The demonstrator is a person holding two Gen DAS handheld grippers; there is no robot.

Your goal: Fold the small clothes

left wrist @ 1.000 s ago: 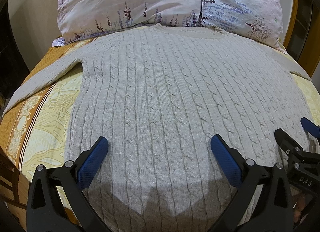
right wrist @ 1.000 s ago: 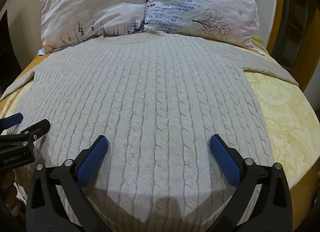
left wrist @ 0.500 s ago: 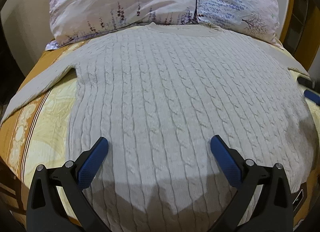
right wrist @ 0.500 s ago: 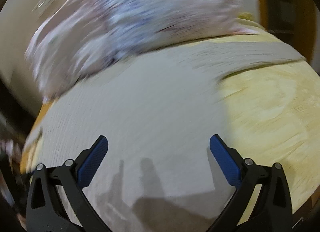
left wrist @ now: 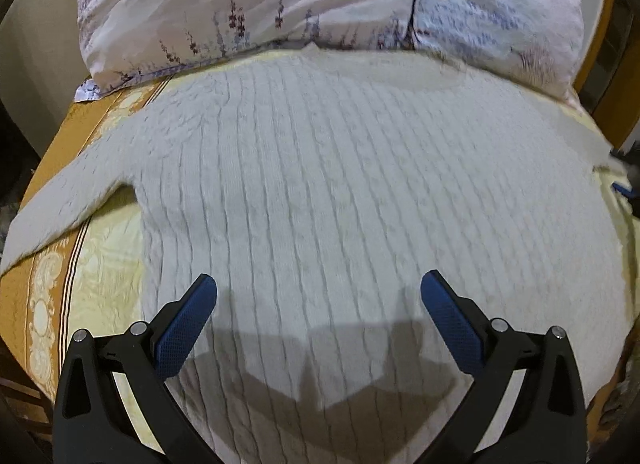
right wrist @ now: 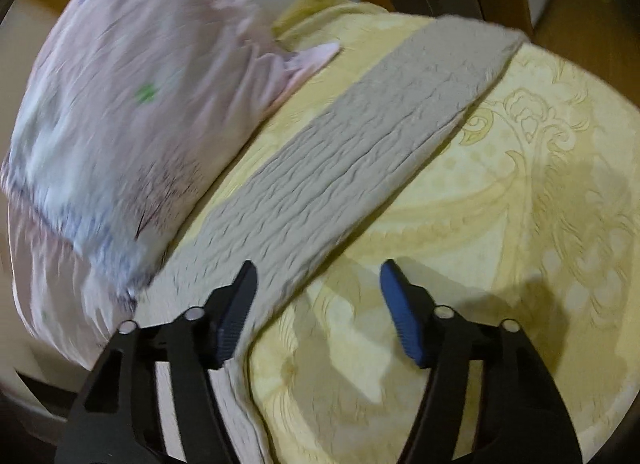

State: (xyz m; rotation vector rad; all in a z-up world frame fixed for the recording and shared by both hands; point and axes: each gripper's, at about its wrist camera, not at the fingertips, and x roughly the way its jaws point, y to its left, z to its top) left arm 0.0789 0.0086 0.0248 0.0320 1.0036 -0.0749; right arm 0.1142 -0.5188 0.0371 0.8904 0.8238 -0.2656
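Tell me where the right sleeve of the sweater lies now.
In the right wrist view the sleeve lies flat on the yellow bedspread, running diagonally beside the pillow, just ahead of the open right gripper.

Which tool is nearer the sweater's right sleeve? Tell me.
Right. The right tool hovers at that sleeve, jaws open, having just been closing with nothing pinched. The left tool hangs open over the sweater's body, well away.

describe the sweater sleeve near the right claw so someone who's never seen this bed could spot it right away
Start at the flowered pillows at the head of the bed, then look beside them on the pale yellow bedspread. The sleeve is the flat band of grey cable knit running diagonally away from the right claw, ribbed where the cover around it is smooth.
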